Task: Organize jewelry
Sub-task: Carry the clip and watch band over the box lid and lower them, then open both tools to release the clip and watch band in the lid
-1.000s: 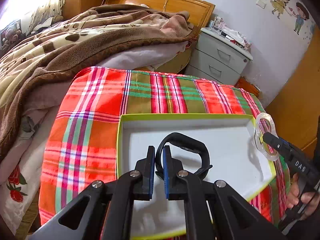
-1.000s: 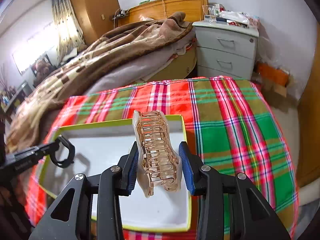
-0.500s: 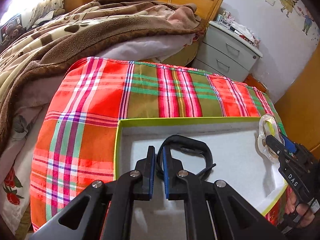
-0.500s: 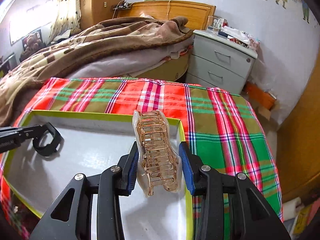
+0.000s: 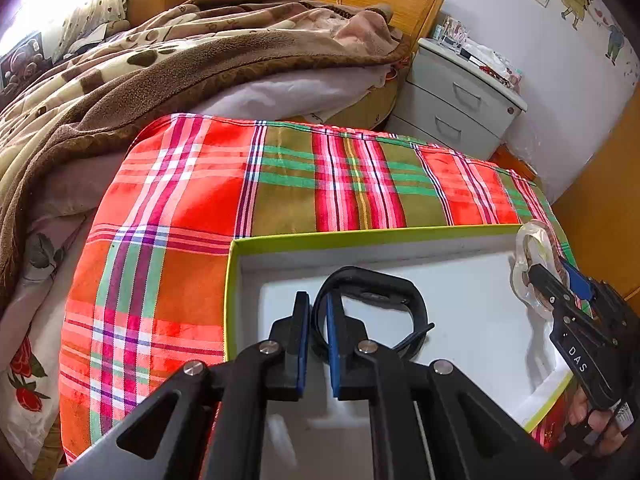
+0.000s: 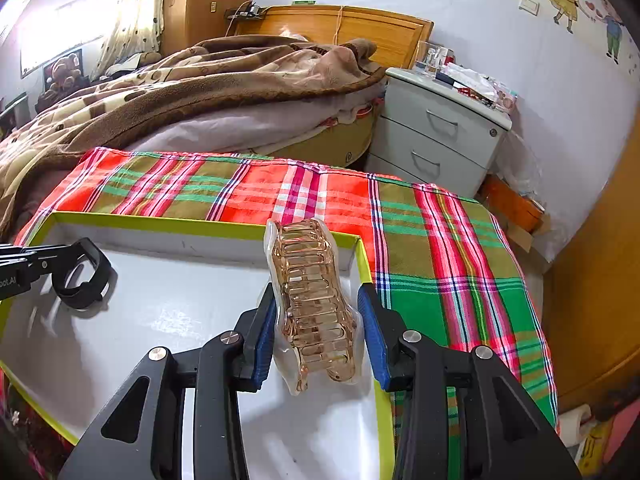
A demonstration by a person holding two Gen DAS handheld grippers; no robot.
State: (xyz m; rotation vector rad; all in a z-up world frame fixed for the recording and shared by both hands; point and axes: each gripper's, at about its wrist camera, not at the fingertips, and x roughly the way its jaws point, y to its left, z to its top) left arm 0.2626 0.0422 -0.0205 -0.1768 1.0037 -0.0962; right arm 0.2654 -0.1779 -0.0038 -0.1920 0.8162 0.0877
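Note:
My left gripper [image 5: 318, 320] is shut on a black wristband [image 5: 376, 304] and holds it low over the white tray with a lime-green rim [image 5: 360, 236]. My right gripper [image 6: 320, 320] is shut on a clear amber hair claw clip [image 6: 312, 300], held over the tray's right side [image 6: 208, 224]. The left gripper with the wristband [image 6: 80, 276] shows at the left of the right wrist view. The right gripper with the clip [image 5: 532, 264] shows at the right of the left wrist view.
The tray sits on a red and green plaid cloth [image 5: 320, 176] covering a small table. Behind it is a bed with a brown blanket [image 5: 160, 64]. A grey nightstand [image 6: 436, 136] stands at the back right. A wooden panel [image 6: 600, 280] is at the right.
Both grippers have lowered toward the tray, each still holding its item. The wristband now hangs close above the tray floor, and the clip has come nearer the tray's right rim.

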